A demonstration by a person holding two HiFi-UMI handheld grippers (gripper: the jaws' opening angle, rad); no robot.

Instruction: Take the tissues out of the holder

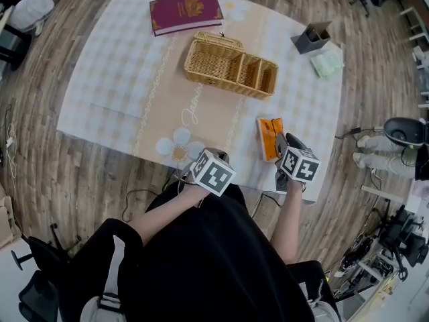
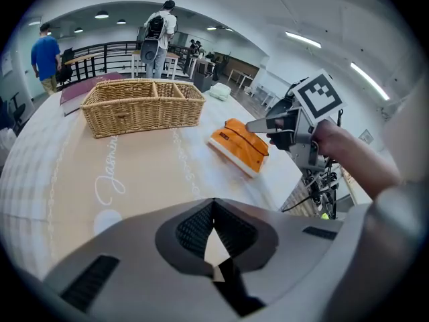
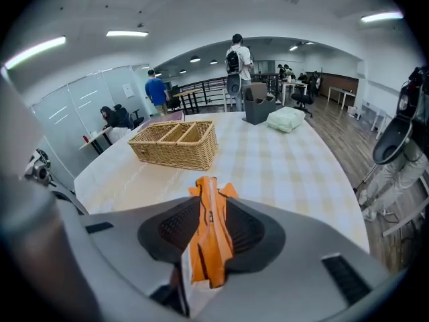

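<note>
An orange tissue pack (image 1: 270, 138) lies near the table's front right edge, also in the left gripper view (image 2: 240, 146). My right gripper (image 1: 282, 143) is at its near end; in the right gripper view the crumpled orange pack (image 3: 209, 237) fills the gap between the pads of that gripper (image 3: 209, 228), touching both. My left gripper (image 1: 213, 155) hovers at the front edge, left of the pack, its jaws (image 2: 214, 247) closed together with nothing in them. The dark grey holder (image 1: 312, 37) stands at the far right corner beside a pale green tissue pack (image 1: 327, 64).
A wicker basket (image 1: 230, 64) with compartments sits mid-table, a maroon book (image 1: 186, 12) behind it. The checked tablecloth (image 1: 114, 72) ends close to my right gripper. People (image 3: 236, 62) stand in the room beyond the table. A chair base (image 1: 404, 131) is on the floor at right.
</note>
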